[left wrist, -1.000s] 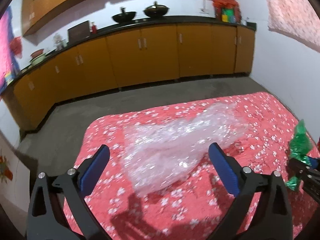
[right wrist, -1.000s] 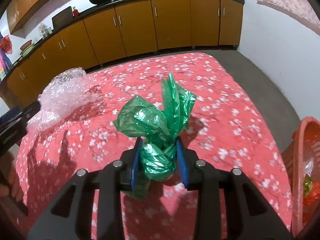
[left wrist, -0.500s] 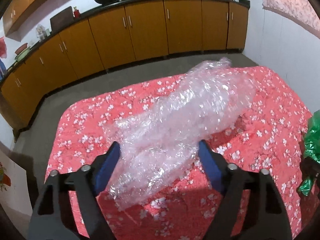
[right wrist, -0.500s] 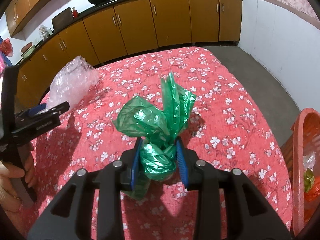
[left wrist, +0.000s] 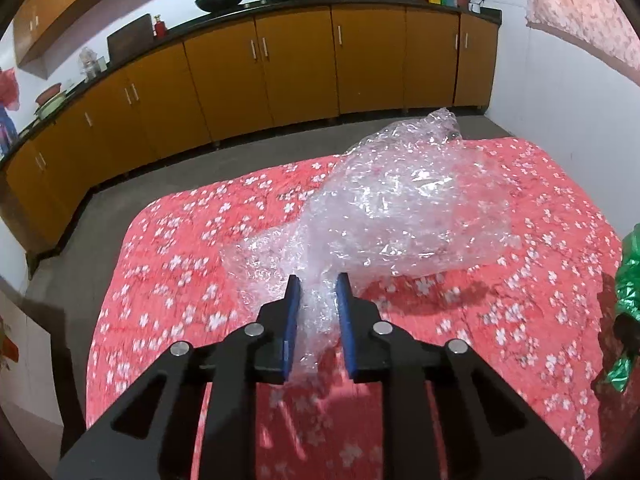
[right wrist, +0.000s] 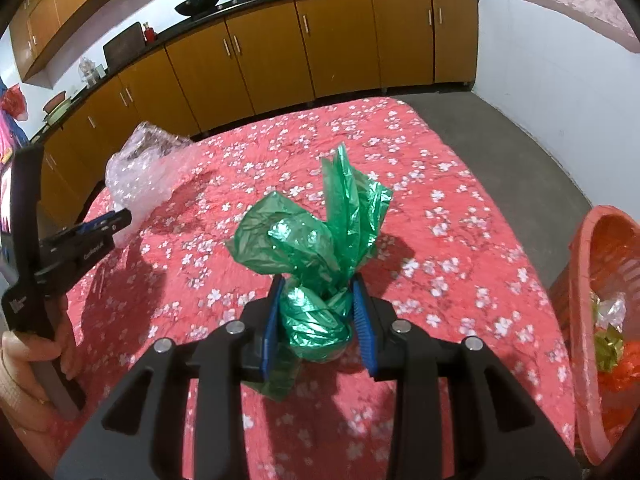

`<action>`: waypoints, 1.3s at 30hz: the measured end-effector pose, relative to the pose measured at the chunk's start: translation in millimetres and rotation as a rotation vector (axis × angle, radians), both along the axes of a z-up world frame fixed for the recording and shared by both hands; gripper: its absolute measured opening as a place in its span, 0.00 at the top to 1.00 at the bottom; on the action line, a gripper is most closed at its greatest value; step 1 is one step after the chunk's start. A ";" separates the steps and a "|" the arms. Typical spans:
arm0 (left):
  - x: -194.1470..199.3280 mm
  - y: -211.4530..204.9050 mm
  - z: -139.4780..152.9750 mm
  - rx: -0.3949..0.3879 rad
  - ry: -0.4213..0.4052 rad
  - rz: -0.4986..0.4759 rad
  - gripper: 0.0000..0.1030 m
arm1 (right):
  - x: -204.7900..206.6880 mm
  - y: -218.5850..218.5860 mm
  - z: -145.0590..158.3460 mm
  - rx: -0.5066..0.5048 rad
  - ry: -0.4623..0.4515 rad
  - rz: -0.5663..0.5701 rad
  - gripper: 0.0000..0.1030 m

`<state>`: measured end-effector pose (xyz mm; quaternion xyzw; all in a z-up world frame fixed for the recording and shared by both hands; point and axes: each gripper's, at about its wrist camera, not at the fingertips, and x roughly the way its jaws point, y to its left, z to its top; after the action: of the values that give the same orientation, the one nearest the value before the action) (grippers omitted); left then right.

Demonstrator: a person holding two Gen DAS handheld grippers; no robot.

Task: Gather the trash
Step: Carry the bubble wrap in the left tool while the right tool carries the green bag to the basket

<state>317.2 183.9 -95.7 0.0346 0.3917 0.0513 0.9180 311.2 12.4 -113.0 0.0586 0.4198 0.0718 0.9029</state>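
My left gripper [left wrist: 318,286] is shut on the near end of a clear bubble wrap sheet [left wrist: 404,204], which rises off the red flowered cloth [left wrist: 172,264]. In the right wrist view the same wrap [right wrist: 144,176] shows at the left with the left gripper [right wrist: 120,220] pinching it. My right gripper [right wrist: 318,284] is shut on a crumpled green plastic bag [right wrist: 316,232] and holds it above the cloth [right wrist: 440,184]. The green bag [left wrist: 628,276] also shows at the right edge of the left wrist view.
An orange basket [right wrist: 600,280] with trash inside stands off the bed's right side. Orange cabinets [left wrist: 260,80] with a dark counter and pans run along the far wall. Grey floor [left wrist: 248,160] lies between bed and cabinets. A white wall [right wrist: 560,80] is on the right.
My left gripper moved forward over the bubble wrap, closed on its near end and lifted it. My right gripper kept hold of the green bag and barely moved.
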 end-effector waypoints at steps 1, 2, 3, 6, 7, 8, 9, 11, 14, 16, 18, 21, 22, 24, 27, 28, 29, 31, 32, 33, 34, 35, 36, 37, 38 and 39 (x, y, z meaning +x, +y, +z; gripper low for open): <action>-5.0 -1.2 1.8 -0.002 -0.002 0.003 0.82 | -3.0 -1.4 2.4 -0.002 -0.006 -0.003 0.68; -8.1 -1.7 3.5 -0.005 -0.003 0.005 0.82 | -7.4 -4.0 6.6 -0.004 -0.014 -0.006 0.68; -14.6 -3.6 6.7 -0.013 -0.006 0.007 0.82 | -10.9 -5.8 9.2 -0.003 -0.018 -0.008 0.68; -34.4 -12.9 18.8 -0.022 -0.019 0.006 0.82 | -25.8 -10.9 19.3 -0.003 -0.039 -0.016 0.68; -40.6 -15.5 22.8 -0.025 -0.025 0.004 0.82 | -31.6 -13.1 22.6 -0.003 -0.047 -0.018 0.68; -47.4 -18.7 27.4 -0.030 -0.032 0.001 0.83 | -38.6 -15.7 26.8 0.000 -0.055 -0.019 0.68; -58.5 -24.5 34.7 -0.037 -0.044 -0.004 0.83 | -46.0 -18.3 30.9 0.003 -0.063 -0.020 0.68; -76.7 -33.1 44.5 -0.046 -0.062 -0.010 0.83 | -59.8 -22.6 37.9 -0.002 -0.080 -0.023 0.68; -101.1 -47.5 57.3 -0.064 -0.084 -0.022 0.83 | -81.4 -29.6 46.6 -0.013 -0.105 -0.029 0.68; -113.3 -56.8 63.6 -0.085 -0.090 -0.025 0.83 | -94.7 -35.2 50.9 -0.012 -0.111 -0.033 0.68; -124.2 -63.9 67.6 -0.102 -0.092 -0.029 0.83 | -109.3 -42.2 54.4 -0.014 -0.116 -0.041 0.68; -140.4 -76.4 72.7 -0.109 -0.099 -0.035 0.83 | -127.9 -52.8 58.5 -0.024 -0.128 -0.053 0.68; -143.9 -78.7 73.2 -0.117 -0.098 -0.038 0.83 | -134.5 -56.7 60.1 -0.029 -0.133 -0.059 0.68; -152.9 -84.8 75.3 -0.123 -0.102 -0.045 0.83 | -150.1 -65.6 63.0 -0.040 -0.148 -0.075 0.68; -164.2 -96.8 77.7 -0.126 -0.112 -0.058 0.83 | -163.8 -78.7 66.0 -0.054 -0.157 -0.098 0.68; -167.8 -101.5 77.1 -0.135 -0.110 -0.063 0.83 | -170.1 -84.2 66.7 -0.065 -0.164 -0.109 0.68; -170.7 -106.9 76.8 -0.142 -0.109 -0.070 0.83 | -173.4 -88.9 66.2 -0.070 -0.166 -0.117 0.68; -171.9 -112.9 76.6 -0.149 -0.107 -0.080 0.83 | -180.5 -99.6 66.4 -0.065 -0.166 -0.135 0.68; -172.2 -116.5 76.1 -0.151 -0.105 -0.085 0.83 | -182.0 -102.5 66.5 -0.062 -0.165 -0.142 0.68; -173.0 -121.6 75.9 -0.152 -0.104 -0.091 0.83 | -184.9 -107.3 66.6 -0.060 -0.166 -0.151 0.68; -174.8 -126.1 75.1 -0.150 -0.105 -0.095 0.83 | -186.1 -110.1 67.3 -0.061 -0.167 -0.158 0.68; -175.1 -131.5 74.5 -0.149 -0.105 -0.102 0.83 | -189.0 -114.8 68.0 -0.064 -0.170 -0.168 0.68; -177.2 -136.4 73.4 -0.148 -0.105 -0.107 0.83 | -190.8 -118.3 68.6 -0.066 -0.171 -0.176 0.68; -177.9 -141.0 72.8 -0.146 -0.105 -0.112 0.83 | -192.8 -124.0 69.1 -0.070 -0.174 -0.187 0.68; -177.6 -146.7 71.7 -0.146 -0.103 -0.121 0.83 | -193.8 -125.6 68.8 -0.071 -0.175 -0.195 0.68; -178.3 -149.5 70.9 -0.148 -0.101 -0.127 0.83 | -195.3 -130.9 68.6 -0.070 -0.176 -0.207 0.68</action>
<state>138.9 34.4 -24.8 -0.0113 0.3447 -0.0345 0.9380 115.8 -118.5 -44.4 0.0634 0.3329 -0.0313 0.9403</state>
